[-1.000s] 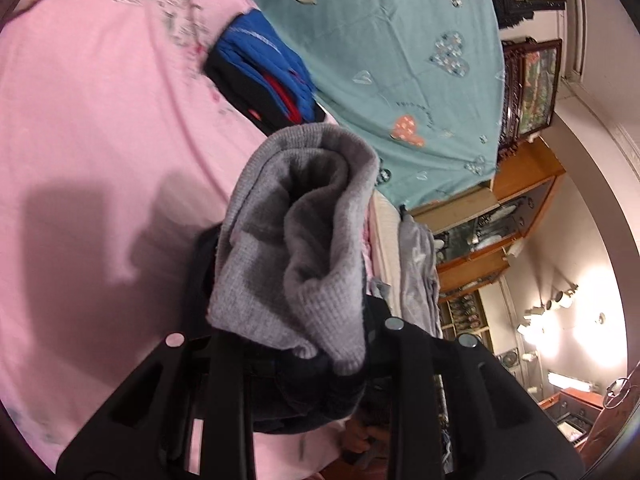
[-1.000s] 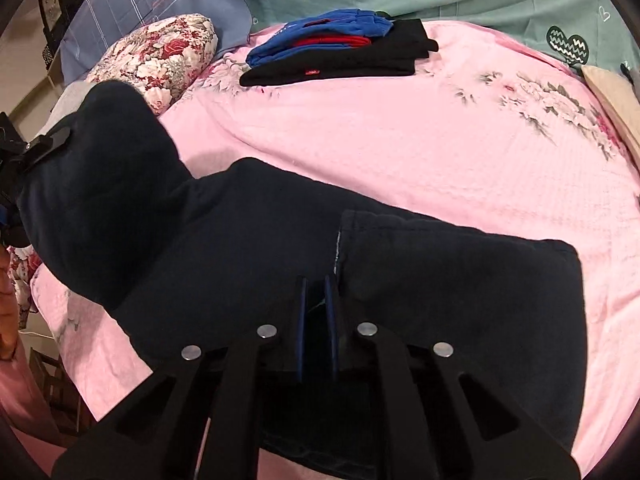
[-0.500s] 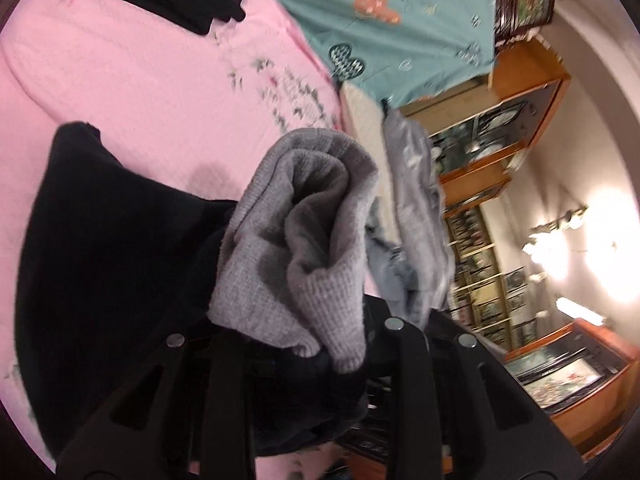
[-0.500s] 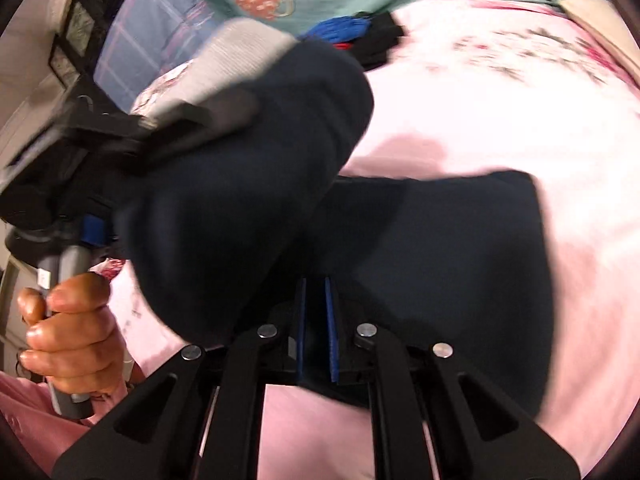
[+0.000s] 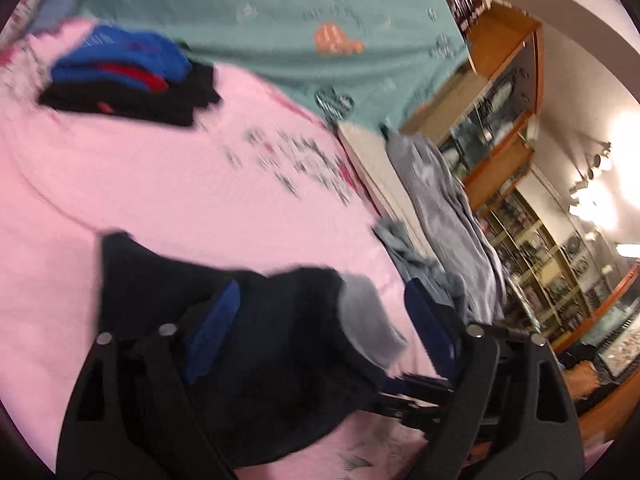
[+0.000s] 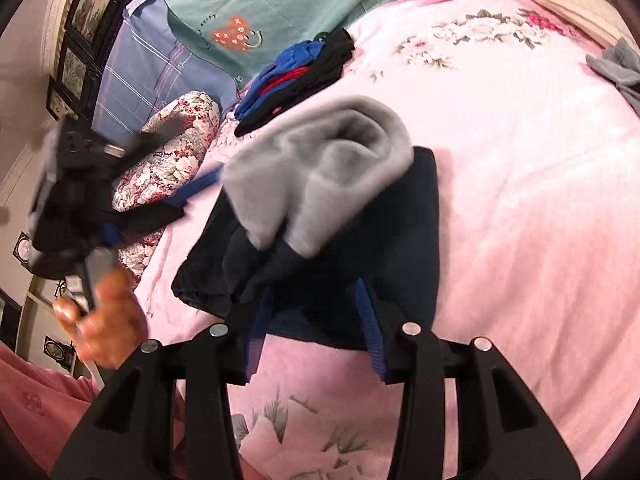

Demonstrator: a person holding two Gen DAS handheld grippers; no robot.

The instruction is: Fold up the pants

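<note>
Left wrist view: the left hand-held gripper (image 5: 320, 320) is opening wide over the dark pants (image 5: 256, 344), which lie on the pink bed (image 5: 160, 184) near its front edge.

Right wrist view: the right hand-held gripper (image 6: 316, 324) is opening, pants (image 6: 392, 240) between its jaws, grey lining (image 6: 320, 168) flopped uppermost. Best release fully, then flatten that flap square.

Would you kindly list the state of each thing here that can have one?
pants: folded over, gray lining showing, lying on the bed
left gripper: jaws opening, pants between them, pads clear of the cloth
right gripper: jaws opening, pants edge between them
clothes stack: folded, at the far side of the bed
</note>
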